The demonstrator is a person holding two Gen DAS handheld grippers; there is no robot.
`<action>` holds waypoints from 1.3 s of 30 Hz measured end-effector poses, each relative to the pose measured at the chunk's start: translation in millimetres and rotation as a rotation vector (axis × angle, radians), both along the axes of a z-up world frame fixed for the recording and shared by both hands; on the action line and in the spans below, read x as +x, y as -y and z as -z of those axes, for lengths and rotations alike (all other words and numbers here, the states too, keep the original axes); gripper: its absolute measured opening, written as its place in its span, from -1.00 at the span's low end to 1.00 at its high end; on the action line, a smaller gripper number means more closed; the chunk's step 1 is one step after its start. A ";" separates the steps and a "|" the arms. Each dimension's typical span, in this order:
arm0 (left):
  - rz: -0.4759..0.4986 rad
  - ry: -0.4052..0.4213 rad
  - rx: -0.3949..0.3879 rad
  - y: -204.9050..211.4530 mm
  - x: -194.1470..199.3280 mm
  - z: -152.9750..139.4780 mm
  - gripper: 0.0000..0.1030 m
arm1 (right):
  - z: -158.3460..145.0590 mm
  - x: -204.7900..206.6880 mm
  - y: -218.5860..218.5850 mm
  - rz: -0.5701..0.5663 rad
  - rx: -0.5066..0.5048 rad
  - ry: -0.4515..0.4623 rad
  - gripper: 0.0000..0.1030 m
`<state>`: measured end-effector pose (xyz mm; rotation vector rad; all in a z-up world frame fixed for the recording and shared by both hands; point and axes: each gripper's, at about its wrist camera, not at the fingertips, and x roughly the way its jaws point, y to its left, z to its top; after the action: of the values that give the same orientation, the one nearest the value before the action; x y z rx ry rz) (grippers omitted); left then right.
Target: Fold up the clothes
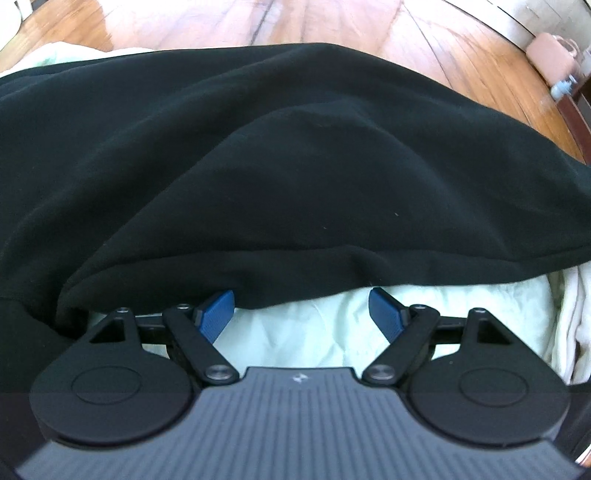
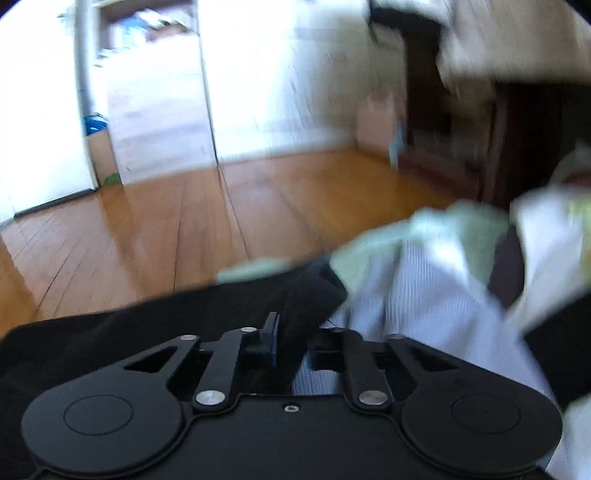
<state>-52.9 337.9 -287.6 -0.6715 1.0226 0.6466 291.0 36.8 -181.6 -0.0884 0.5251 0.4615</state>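
Black fabric dominates the left wrist view: one black garment [image 1: 258,155] spreads ahead of the left gripper [image 1: 302,312], rising in soft folds beyond both fingertips and draping over a pale green cloth [image 1: 295,332] that shows between and below the two fingers. The garment's near hem lies just past the fingertips, and the tip of the left blue pad [image 1: 216,314] tucks under that edge. The two blue pads stand wide apart with nothing pinched between them. To the right of the right finger sits one bunched cream cloth [image 1: 576,325]. Beyond the garment runs a wooden floor [image 1: 332,26].

In the right wrist view, which is blurred, the same black garment [image 2: 147,321] lies beneath and ahead of the right gripper [image 2: 291,343]. A raised fold of it stands between the two fingers, which are drawn in against it on either side; only one blue pad [image 2: 272,341] is visible, pressed to the fold. Ahead and to the right of the fingers lie one white ribbed cloth [image 2: 424,295] and a pale green cloth [image 2: 369,254], touching the garment. Farther ahead are the wooden floor [image 2: 184,221] and one cardboard box [image 2: 376,122] against the wall.
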 end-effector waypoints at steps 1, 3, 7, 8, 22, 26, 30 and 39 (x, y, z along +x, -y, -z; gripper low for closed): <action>-0.008 0.000 -0.004 -2.2 -2.0 0.6 0.55 | -7.5 -7.4 -3.3 0.000 -0.008 0.045 -0.83; -0.026 -0.002 -0.014 -6.1 -7.2 1.7 0.55 | -23.3 -18.3 -8.8 0.006 -0.019 0.131 -0.85; 0.000 -0.034 0.006 -6.6 -18.3 -3.7 0.55 | -68.7 -25.8 -4.5 0.002 -0.045 0.264 -0.89; 0.021 -0.057 0.026 -4.3 -21.2 -6.1 0.55 | -79.6 -26.5 1.9 0.008 -0.056 0.296 -0.90; -0.026 -0.076 0.103 32.3 -38.6 -31.1 0.60 | -41.4 -24.0 75.0 0.036 -0.223 0.121 0.40; -0.065 -0.027 0.056 33.3 -57.8 -36.8 0.64 | -69.5 -48.3 81.5 -0.078 -0.173 0.108 0.53; -0.147 -0.008 -0.013 26.0 -83.5 -27.8 0.64 | -72.7 -59.9 105.8 -0.109 -0.069 -0.057 0.53; -0.035 0.025 0.046 59.9 -94.9 -62.8 0.64 | -73.5 -115.5 129.4 -0.322 0.058 -0.296 0.55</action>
<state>-147.8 278.1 -224.7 -0.6565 0.9724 0.6886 175.5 -92.6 -108.1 -0.0484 0.7926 0.8109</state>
